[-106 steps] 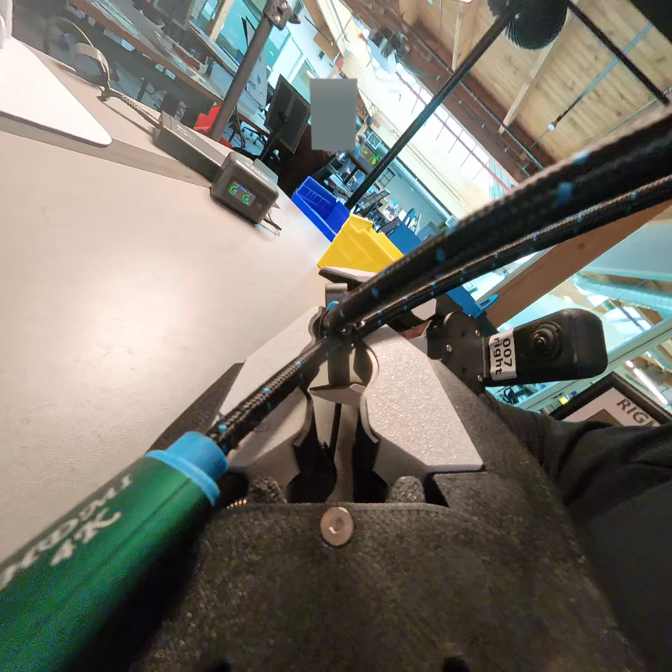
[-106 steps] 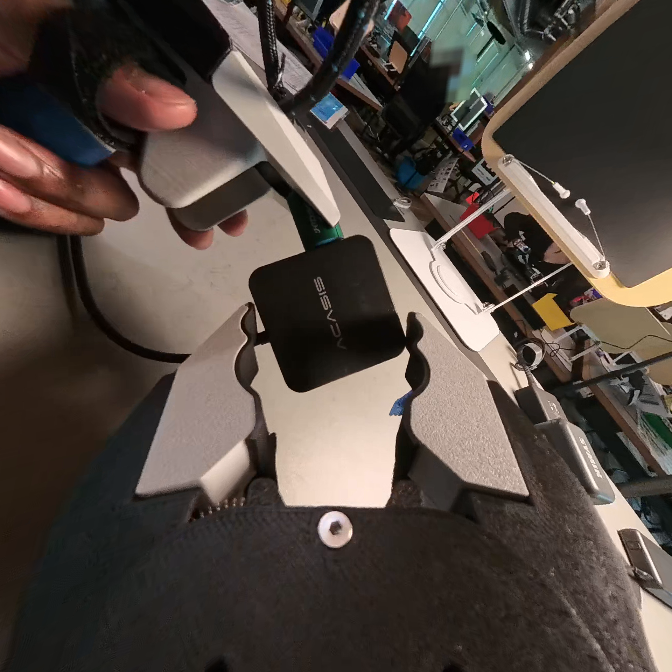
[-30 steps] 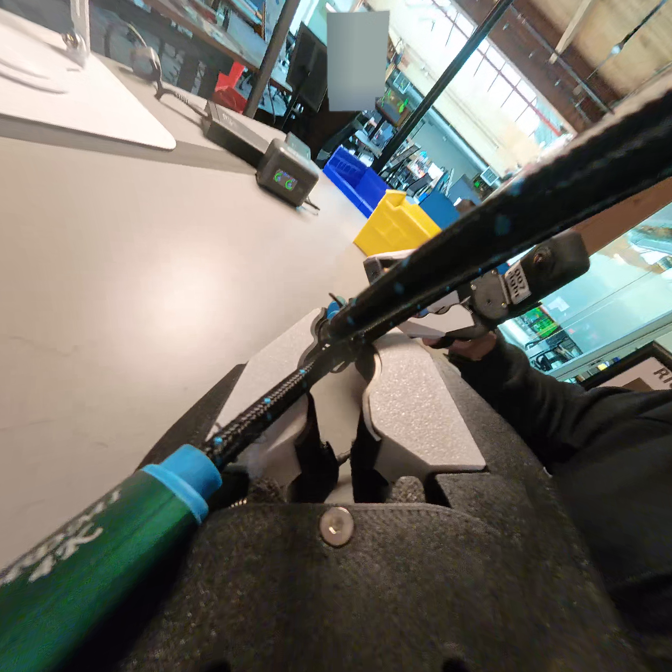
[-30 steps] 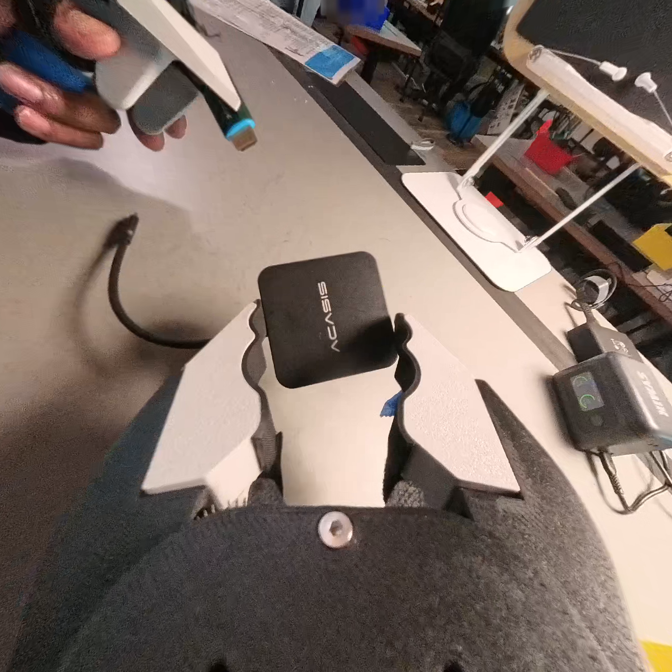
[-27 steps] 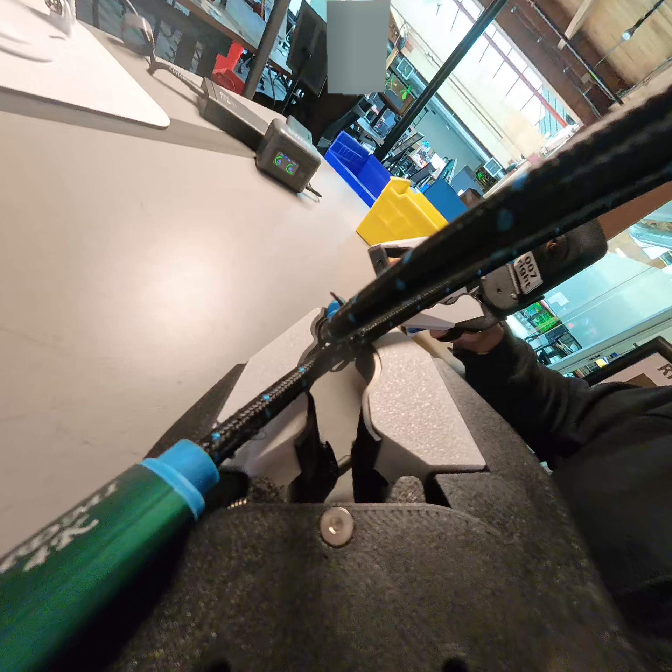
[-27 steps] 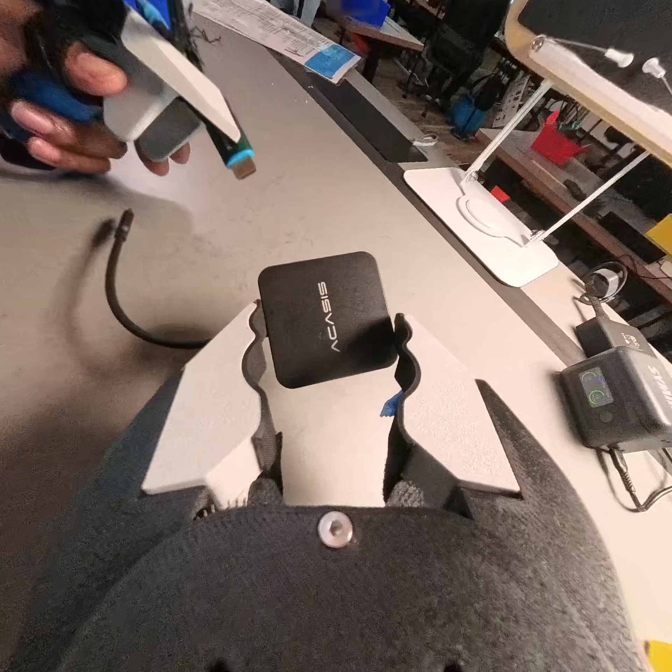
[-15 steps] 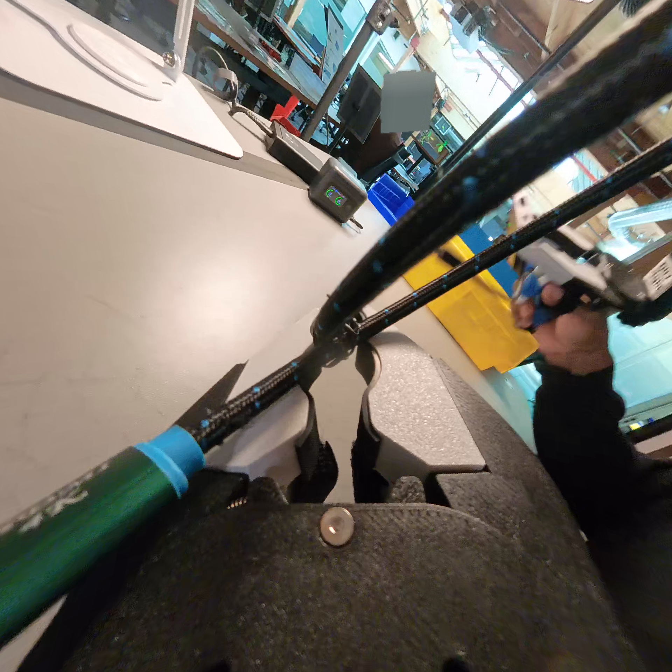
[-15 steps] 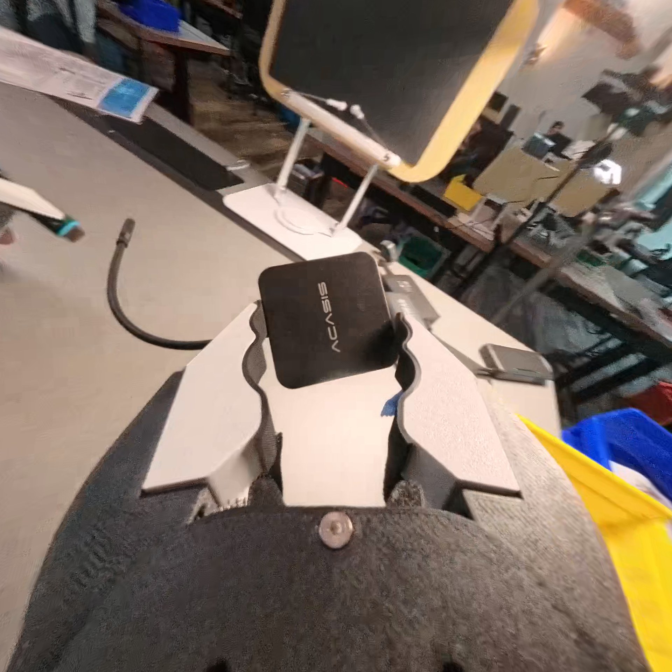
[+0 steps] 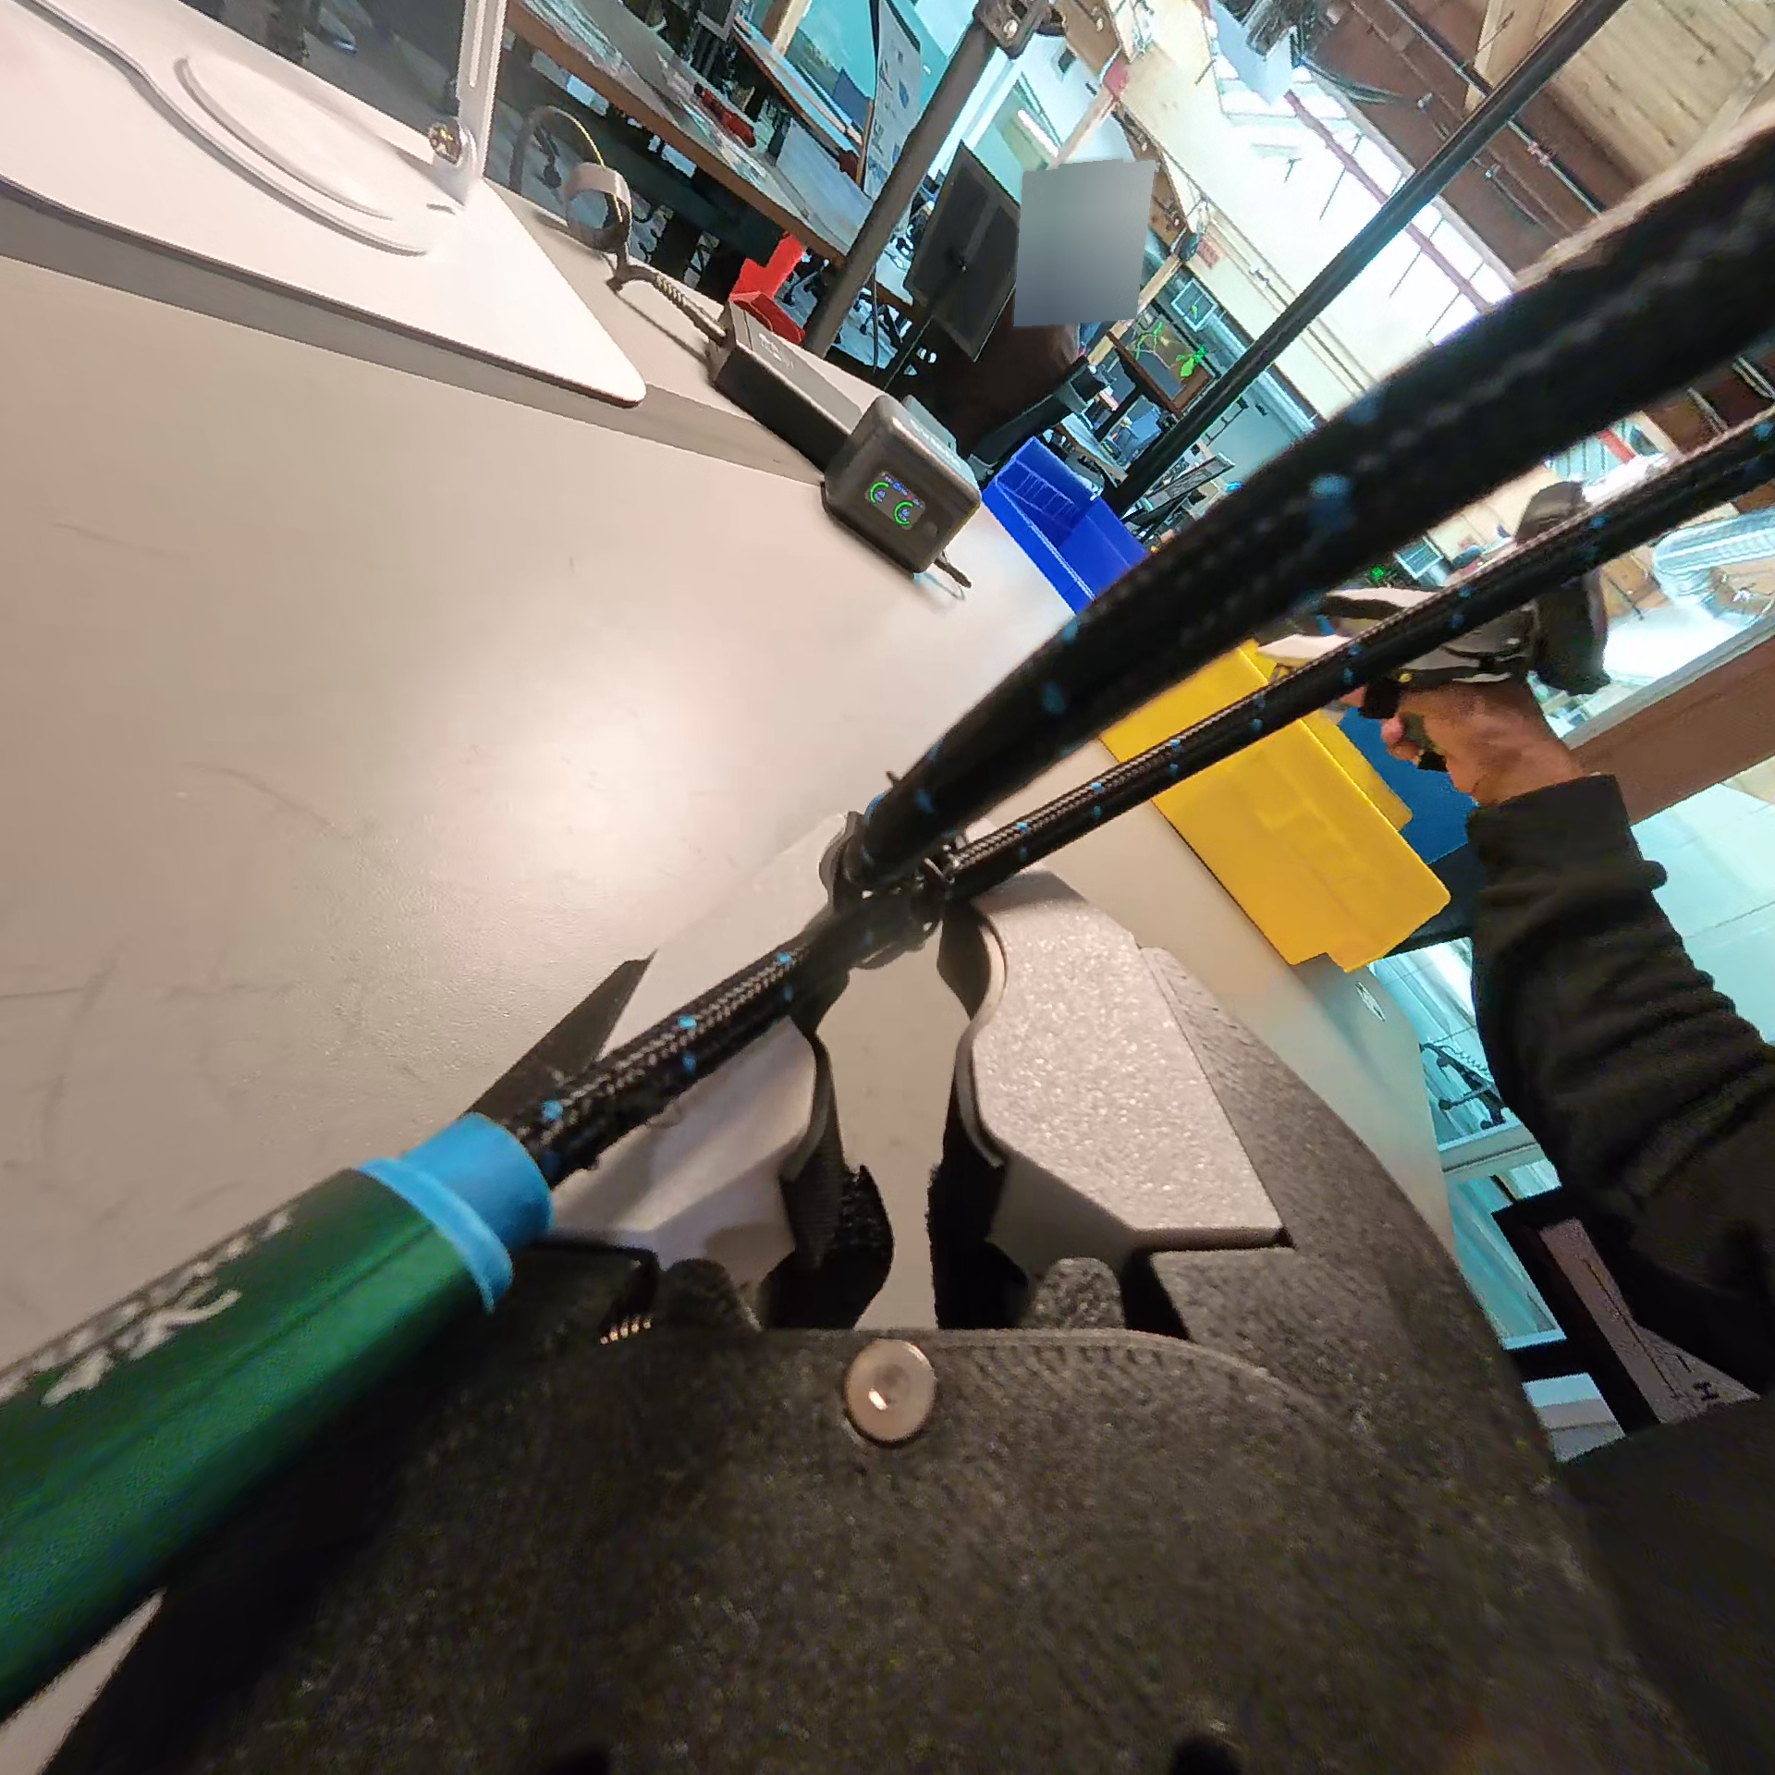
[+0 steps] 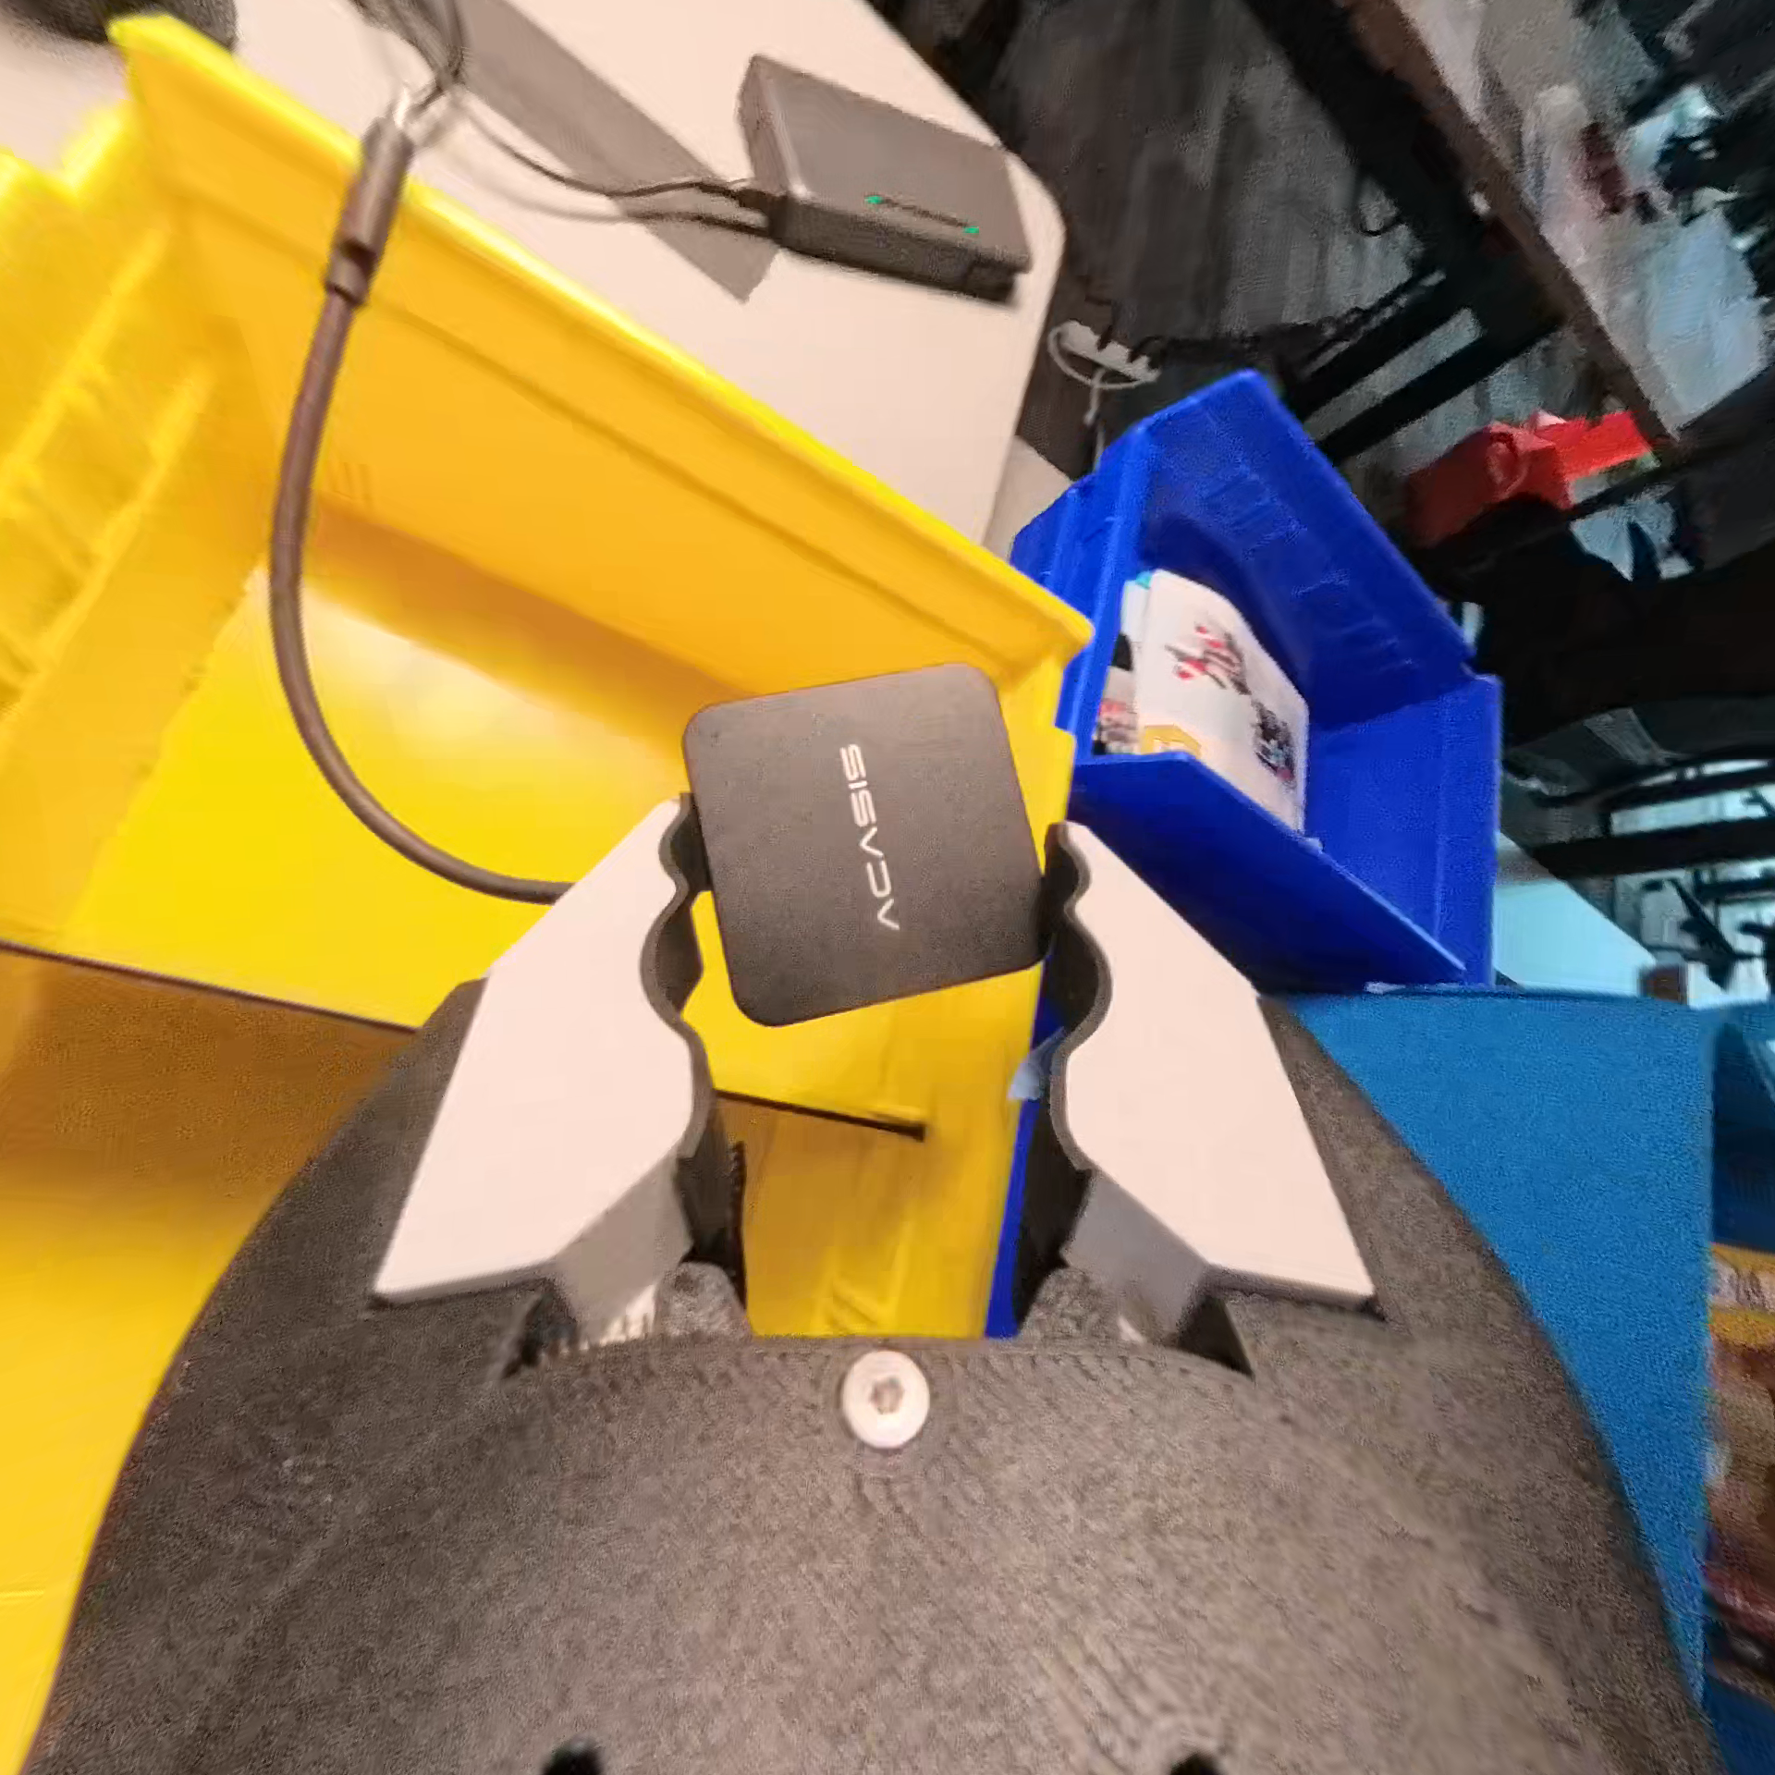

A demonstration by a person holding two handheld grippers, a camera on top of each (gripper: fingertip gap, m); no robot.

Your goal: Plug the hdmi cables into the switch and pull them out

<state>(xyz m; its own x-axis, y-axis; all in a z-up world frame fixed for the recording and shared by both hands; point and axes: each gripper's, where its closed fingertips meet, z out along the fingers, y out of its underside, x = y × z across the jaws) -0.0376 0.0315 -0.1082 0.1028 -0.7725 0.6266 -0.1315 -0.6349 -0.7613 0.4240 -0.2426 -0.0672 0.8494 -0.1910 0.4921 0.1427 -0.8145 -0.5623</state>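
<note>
Workshop clutter and bright windows fill the background behind a pale grey counter. A small flat black square HDMI switch with rounded corners is clamped between the two pale grey fingers of the right gripper, whose jaws are closed on its left and right edges. It is held in the air over a yellow plastic bin. A thin black lead curves up and away from its left side. Just right of the yellow bin sits a blue plastic bin with printed cards inside, and a dark grey box with small green lights lies on the counter beyond.

In the left wrist view, the left gripper has its jaws nearly closed, pinching a black braided HDMI cable flecked with blue near the fingertips. The cable's green metal plug body with a blue collar points back toward the lower left, unplugged and well apart from the switch. Two more stretches of braided cable rise to the upper right. Farther off, a hand with a black sleeve holds the other gripper above the yellow bin. A small dark charger with green glowing rings sits on the counter.
</note>
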